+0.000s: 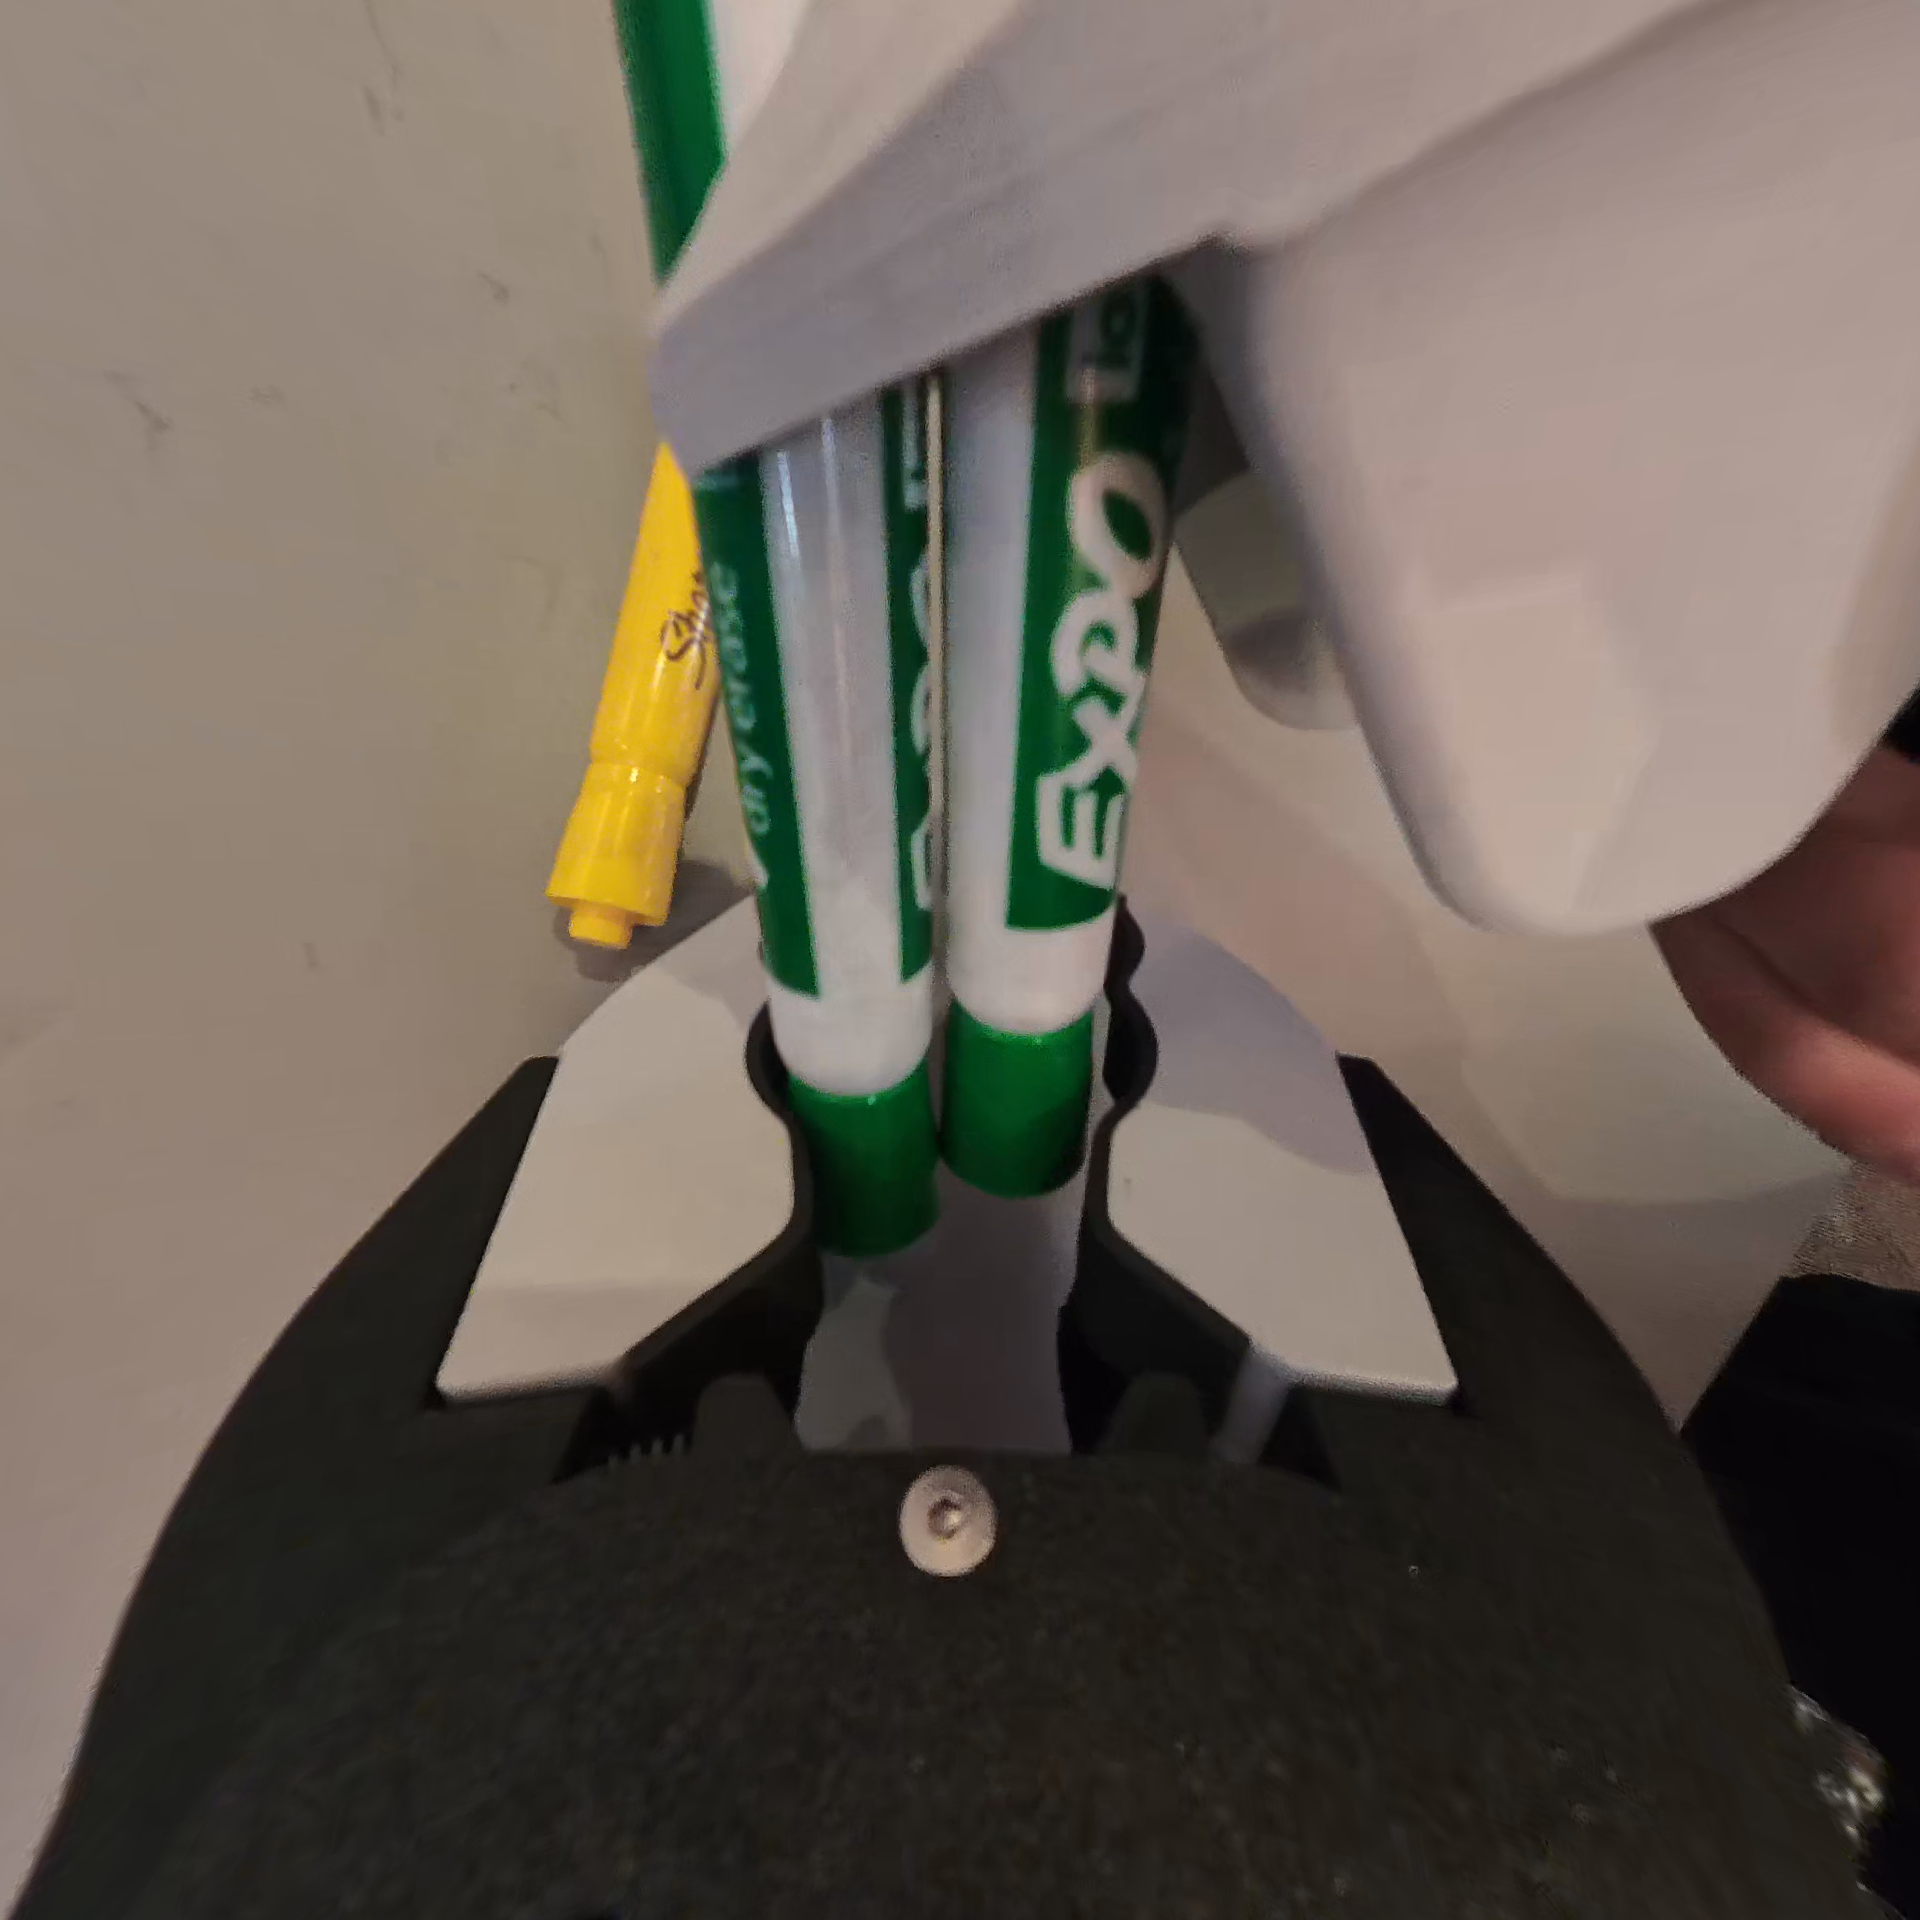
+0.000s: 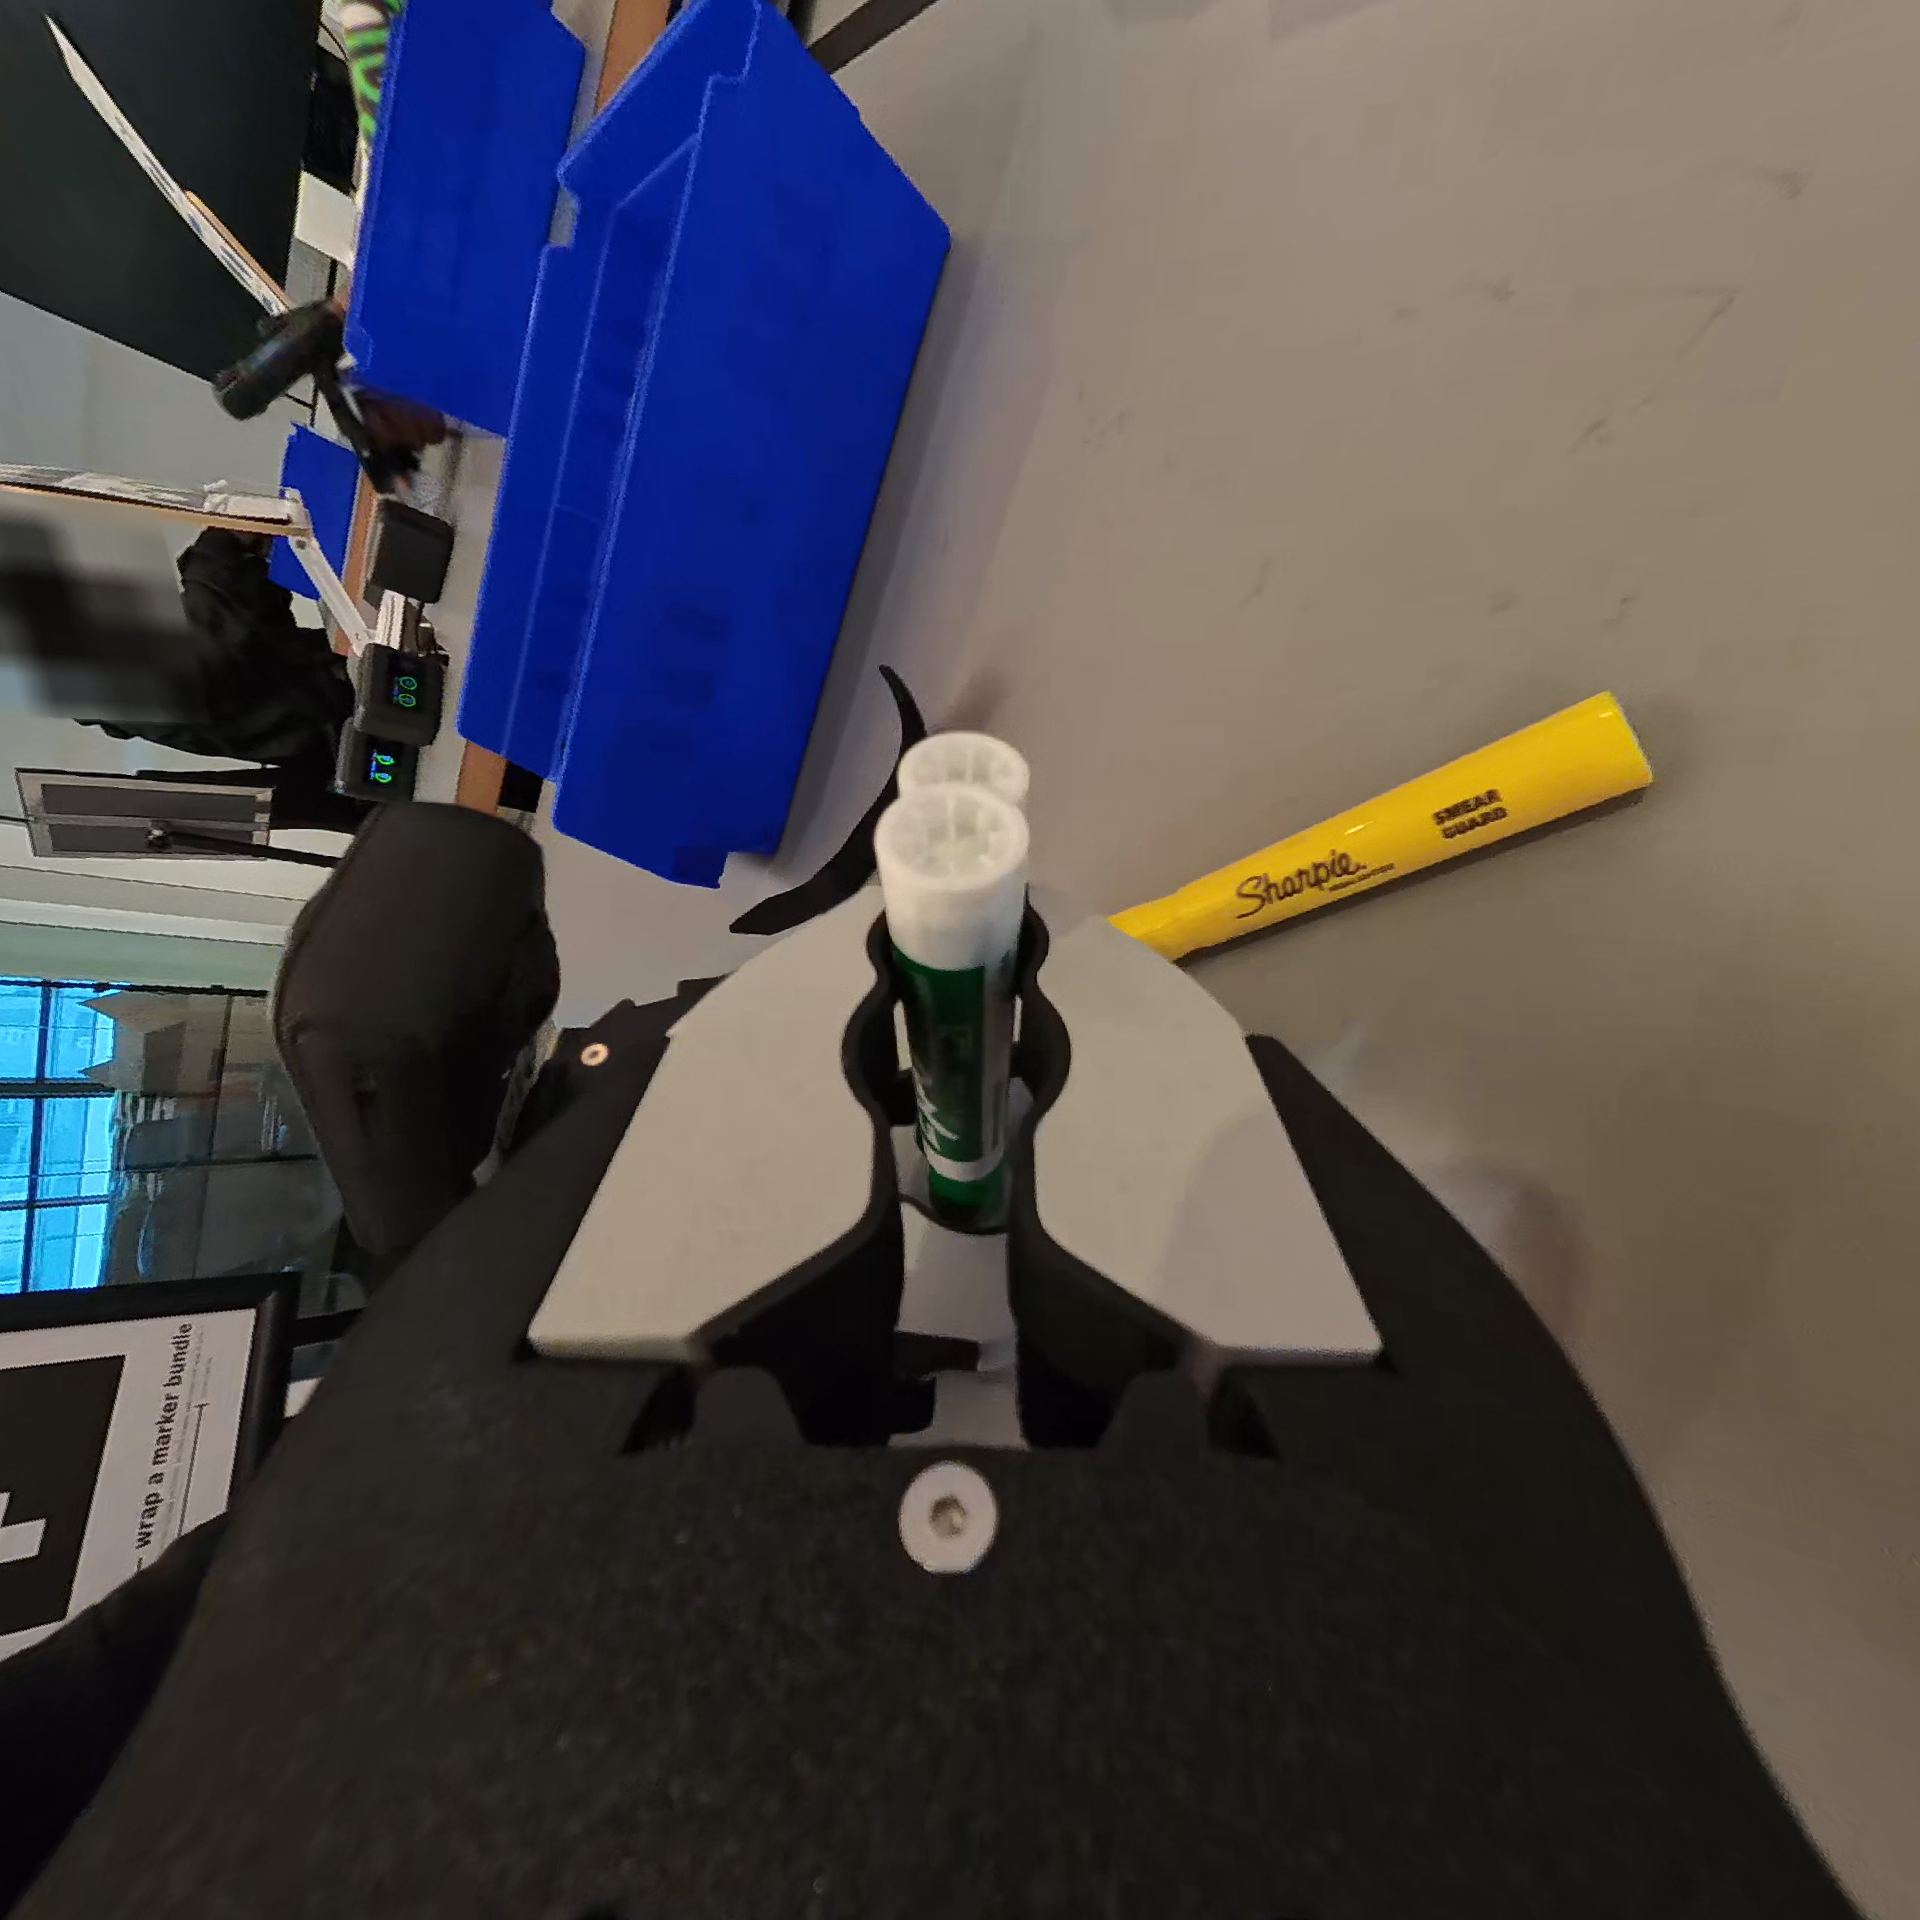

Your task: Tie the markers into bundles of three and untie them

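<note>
Two green-and-white dry-erase markers [image 1: 1049,727] lie side by side, their green capped ends between the fingers of my left gripper [image 1: 940,1039], which is shut on them. My right gripper [image 2: 956,997] is shut on the same markers [image 2: 951,1039] farther along; their white back ends [image 2: 951,862] stick out past its fingers. In the left wrist view its grey body [image 1: 1351,312] covers the markers' far half. A third green marker [image 1: 665,135] shows at the top; I cannot tell whether it is held. A curved black band [image 2: 852,862] lies on the table just beyond.
A yellow highlighter [image 2: 1403,831] lies on the grey table [image 2: 1455,416], close beside the markers; it also shows in the left wrist view [image 1: 644,717]. Blue bins [image 2: 675,468] stand at the table's far side. A hand [image 1: 1818,1039] is at the right. Across from one pair of fingers to the other is roughly 9 cm.
</note>
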{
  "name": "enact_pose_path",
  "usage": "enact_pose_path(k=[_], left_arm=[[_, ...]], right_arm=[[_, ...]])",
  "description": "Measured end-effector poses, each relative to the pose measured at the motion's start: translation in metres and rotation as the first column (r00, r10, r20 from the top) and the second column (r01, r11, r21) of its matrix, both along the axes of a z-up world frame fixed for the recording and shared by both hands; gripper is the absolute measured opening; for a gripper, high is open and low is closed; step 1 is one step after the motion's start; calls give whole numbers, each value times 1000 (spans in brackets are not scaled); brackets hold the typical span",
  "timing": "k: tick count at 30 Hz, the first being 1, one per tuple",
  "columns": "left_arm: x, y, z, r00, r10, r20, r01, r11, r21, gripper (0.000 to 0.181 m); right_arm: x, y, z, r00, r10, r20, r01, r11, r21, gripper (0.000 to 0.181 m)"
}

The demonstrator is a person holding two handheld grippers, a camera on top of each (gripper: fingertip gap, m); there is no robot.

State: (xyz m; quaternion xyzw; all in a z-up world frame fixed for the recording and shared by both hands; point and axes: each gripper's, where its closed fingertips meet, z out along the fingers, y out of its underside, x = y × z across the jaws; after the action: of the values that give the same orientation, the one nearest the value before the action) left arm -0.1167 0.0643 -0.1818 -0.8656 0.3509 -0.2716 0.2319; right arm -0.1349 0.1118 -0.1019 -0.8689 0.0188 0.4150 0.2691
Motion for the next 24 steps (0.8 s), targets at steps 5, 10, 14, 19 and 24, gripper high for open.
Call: enact_pose_path(k=[5, 10, 14, 19, 24], left_arm=[[-6, 4, -3, 998, 26, -57, -24, 999, 32, 53], [-6, 4, -3, 998, 20, -63, -18, 999, 28, 52], [-3, 2, -5, 997, 4, -81, -1, 1000, 30, 49], [0, -1, -6, 996, -14, -93, 16, 999, 27, 47], [4, -2, -4, 996, -19, -82, 21, 999, 24, 43]], right_arm=[[0, -1, 3, 1000, -23, -8, 23, 1000, 15, 19], [3, -4, 2, 998, -48, -37, 48, 999, 16, 19], [6, -4, 0, 997, -58, -47, 59, 998, 13, 19], [9, -6, -1, 996, -70, -48, 72, 997, 22, 19], [8, -11, -8, 998, -52, -40, 53, 999, 14, 19]])
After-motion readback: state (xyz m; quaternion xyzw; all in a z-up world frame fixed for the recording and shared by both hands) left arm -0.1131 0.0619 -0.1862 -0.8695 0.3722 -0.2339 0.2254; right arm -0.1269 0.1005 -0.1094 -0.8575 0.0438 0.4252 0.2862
